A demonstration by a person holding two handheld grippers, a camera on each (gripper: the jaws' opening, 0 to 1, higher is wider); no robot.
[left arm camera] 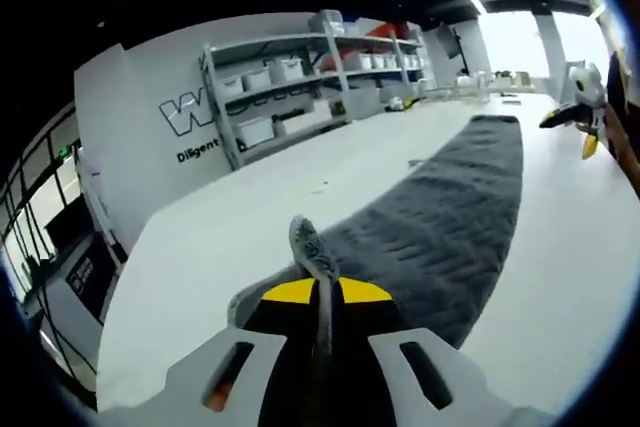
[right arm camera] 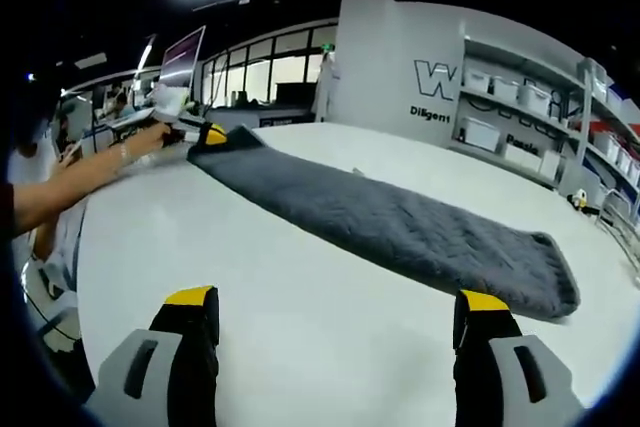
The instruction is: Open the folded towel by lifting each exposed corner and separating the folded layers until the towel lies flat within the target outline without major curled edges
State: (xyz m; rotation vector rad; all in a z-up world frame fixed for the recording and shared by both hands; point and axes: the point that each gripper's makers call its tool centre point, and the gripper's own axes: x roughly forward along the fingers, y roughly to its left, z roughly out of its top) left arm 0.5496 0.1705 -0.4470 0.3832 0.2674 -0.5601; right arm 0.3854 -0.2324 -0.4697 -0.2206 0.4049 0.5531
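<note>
We pinch one end of the towel point(left arm camera: 440, 217) in our clenched left gripper point(left arm camera: 318, 292), its length running toward our released right gripper point(right arm camera: 335, 322).

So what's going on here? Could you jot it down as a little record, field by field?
Item: long dark grey textured towel, folded lengthwise into a strip
Surface: white table
Left hand-held gripper: shut on a raised end of the towel
Right hand-held gripper: open, hovering over bare table beside the towel
Person: outstretched arm holding the left tool
Background: metal shelves with white bins
Stage: not yet opened
</note>
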